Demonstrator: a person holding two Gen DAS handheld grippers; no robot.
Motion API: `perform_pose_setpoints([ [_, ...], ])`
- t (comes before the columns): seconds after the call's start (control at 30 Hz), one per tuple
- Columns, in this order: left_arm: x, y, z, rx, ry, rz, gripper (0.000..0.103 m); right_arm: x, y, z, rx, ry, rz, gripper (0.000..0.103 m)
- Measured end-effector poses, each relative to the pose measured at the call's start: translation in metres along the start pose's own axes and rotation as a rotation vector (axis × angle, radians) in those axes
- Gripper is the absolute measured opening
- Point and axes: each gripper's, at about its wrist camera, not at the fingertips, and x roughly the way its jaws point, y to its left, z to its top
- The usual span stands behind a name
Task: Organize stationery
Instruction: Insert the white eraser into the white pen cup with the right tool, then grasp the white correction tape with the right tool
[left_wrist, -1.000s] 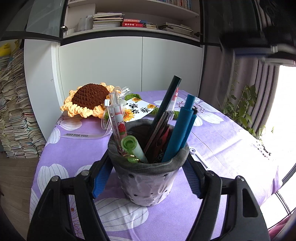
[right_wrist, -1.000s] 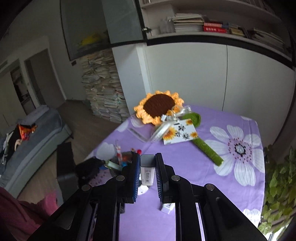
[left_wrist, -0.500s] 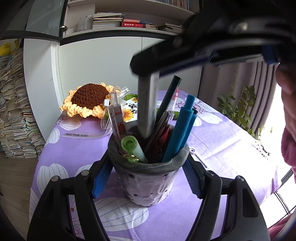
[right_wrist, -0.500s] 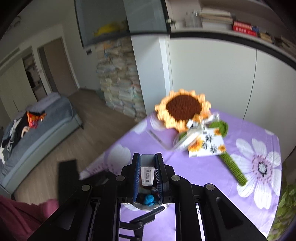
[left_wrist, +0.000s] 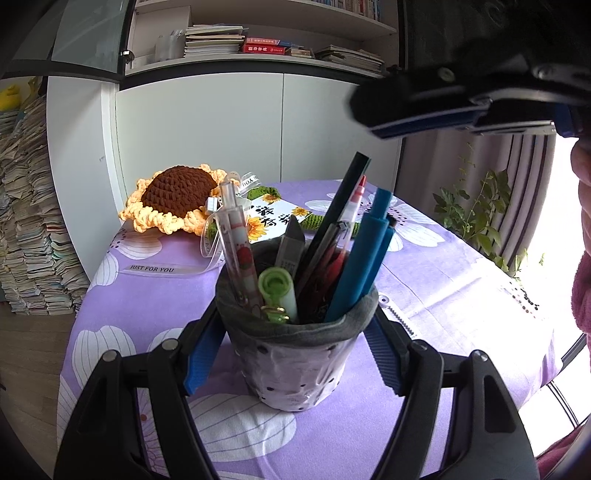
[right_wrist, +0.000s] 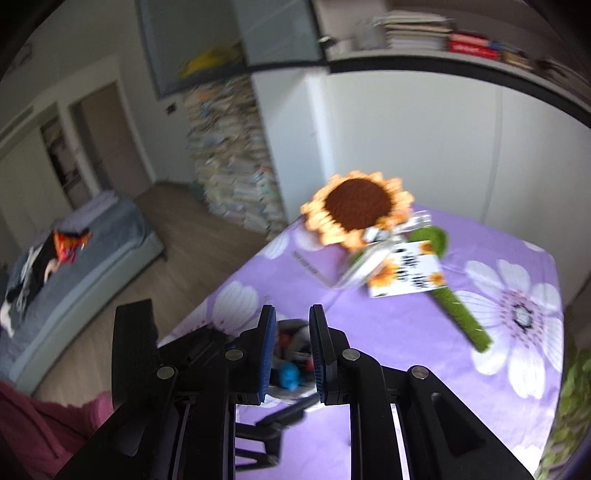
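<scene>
A grey-rimmed white pen cup (left_wrist: 295, 354) stands on the purple flowered tablecloth (left_wrist: 147, 295), and my left gripper (left_wrist: 295, 339) is shut on it, blue pads pressed against both sides. Inside are blue pens (left_wrist: 365, 258), a green marker (left_wrist: 277, 288), a clear strawberry pen (left_wrist: 236, 236), dark pens and a flat grey bar (left_wrist: 291, 243). My right gripper (right_wrist: 291, 314) hovers above the cup (right_wrist: 291, 373), its jaws a little apart with nothing between them. From the left wrist view, the right gripper (left_wrist: 369, 110) is at the upper right, clear of the pens.
A crocheted sunflower (left_wrist: 173, 195) with a green stem and a printed card (left_wrist: 273, 221) lie at the table's far side. A small toothed strip (left_wrist: 399, 317) lies right of the cup. Book stacks (left_wrist: 26, 221) rise at the left, a plant (left_wrist: 476, 206) at the right.
The right gripper carried the grey bar over the cup and let it go. The bar now stands among the pens, the jaws are empty, and the gripper has drawn back up and right.
</scene>
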Motion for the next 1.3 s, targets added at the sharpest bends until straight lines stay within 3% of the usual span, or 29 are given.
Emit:
perform_pose_setpoints([
  [0.13, 0.0, -0.001, 0.0, 0.0, 0.0, 0.004, 0.072, -0.01, -0.046, -0.011, 0.186, -0.001, -0.104, 0.045],
  [0.2, 0.0, -0.001, 0.0, -0.002, 0.001, 0.004, 0.072, -0.007, -0.073, -0.02, 0.295, 0.033, -0.142, 0.045],
  [0.3, 0.0, -0.001, 0.0, -0.003, 0.003, 0.003, 0.072, 0.013, -0.103, -0.039, 0.387, 0.159, -0.209, 0.045],
  [0.43, 0.001, -0.002, 0.001, -0.001, 0.006, 0.007, 0.072, 0.045, -0.114, -0.058, 0.417, 0.289, -0.192, 0.045],
  [0.63, 0.001, -0.001, 0.001, 0.0, 0.008, 0.005, 0.072, 0.081, -0.11, -0.069, 0.403, 0.393, -0.174, 0.045],
  [1.0, 0.001, -0.001, 0.001, 0.001, 0.007, 0.002, 0.072, 0.108, -0.094, -0.069, 0.313, 0.481, -0.197, 0.045],
  [1.03, 0.001, -0.001, 0.001, 0.001, 0.006, 0.001, 0.072, 0.11, -0.093, -0.069, 0.303, 0.482, -0.193, 0.045],
  [1.07, 0.001, -0.001, 0.001, 0.001, 0.007, 0.001, 0.072, 0.111, -0.091, -0.069, 0.29, 0.48, -0.182, 0.032],
  [1.1, 0.001, -0.001, 0.001, 0.001, 0.007, 0.001, 0.072, 0.111, -0.09, -0.068, 0.274, 0.472, -0.179, 0.027],
  [1.3, 0.002, -0.001, 0.001, 0.002, 0.007, 0.0, 0.072, 0.083, -0.082, -0.058, 0.252, 0.369, -0.144, 0.027],
])
